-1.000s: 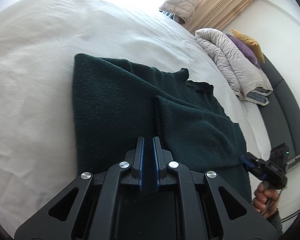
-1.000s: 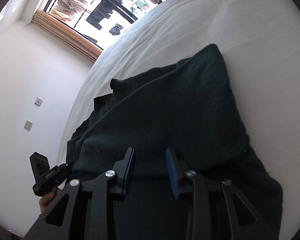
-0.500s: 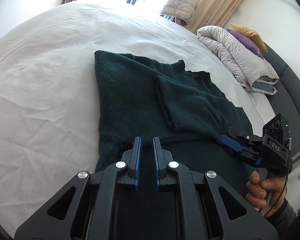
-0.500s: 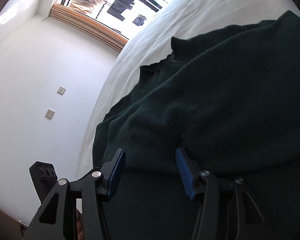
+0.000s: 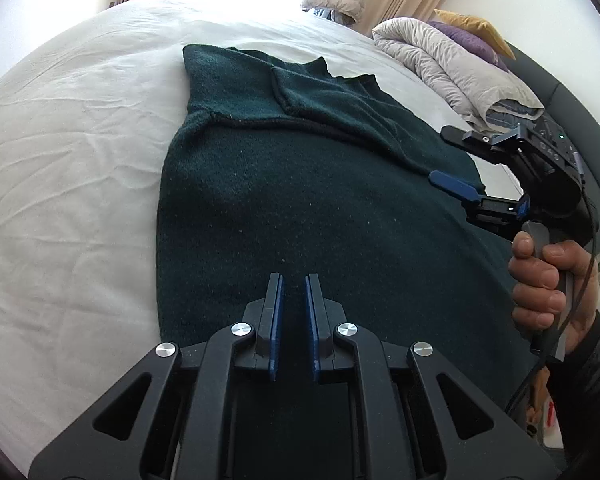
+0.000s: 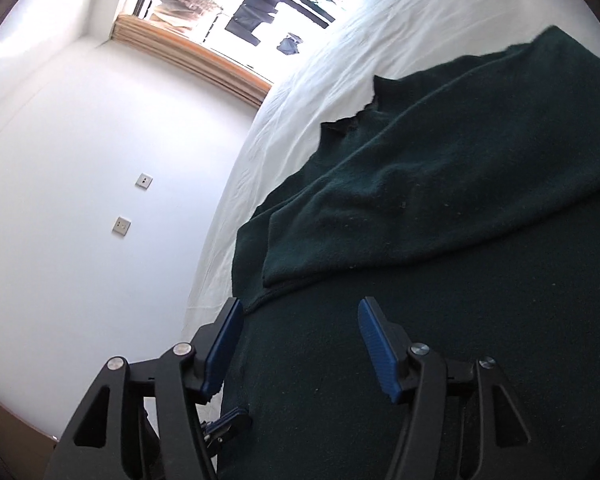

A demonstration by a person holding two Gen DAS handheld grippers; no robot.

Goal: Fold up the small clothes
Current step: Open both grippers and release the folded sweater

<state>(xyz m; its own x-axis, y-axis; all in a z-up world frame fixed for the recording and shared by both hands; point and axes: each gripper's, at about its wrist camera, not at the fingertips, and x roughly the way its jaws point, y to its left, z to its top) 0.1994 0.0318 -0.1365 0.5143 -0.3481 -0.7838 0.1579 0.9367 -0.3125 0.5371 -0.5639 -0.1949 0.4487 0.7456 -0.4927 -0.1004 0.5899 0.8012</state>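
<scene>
A dark green sweater (image 5: 300,200) lies flat on the white bed sheet (image 5: 60,160), collar at the far end, with one sleeve (image 5: 332,108) folded across its chest. My left gripper (image 5: 294,280) hovers over the sweater's lower body, jaws shut to a narrow slit with nothing in them. At the sweater's right edge a hand holds my right gripper (image 5: 444,156). In the right wrist view the right gripper (image 6: 300,308) hangs just above the sweater (image 6: 460,280) near the folded sleeve's (image 6: 380,208) cuff. Its jaws are opening and no cloth is between the pads.
A rolled beige duvet (image 5: 452,60) and purple and yellow pillows (image 5: 472,36) lie at the bed's far right, against a dark headboard (image 5: 572,100). A white wall with two switch plates (image 6: 144,180) stands past the bed's edge. A bright window (image 6: 260,8) lies beyond.
The left gripper has drawn back along the sweater toward its hem, staying shut. The right gripper's jaws have widened and it has moved along the sweater's edge, closer to the left gripper.
</scene>
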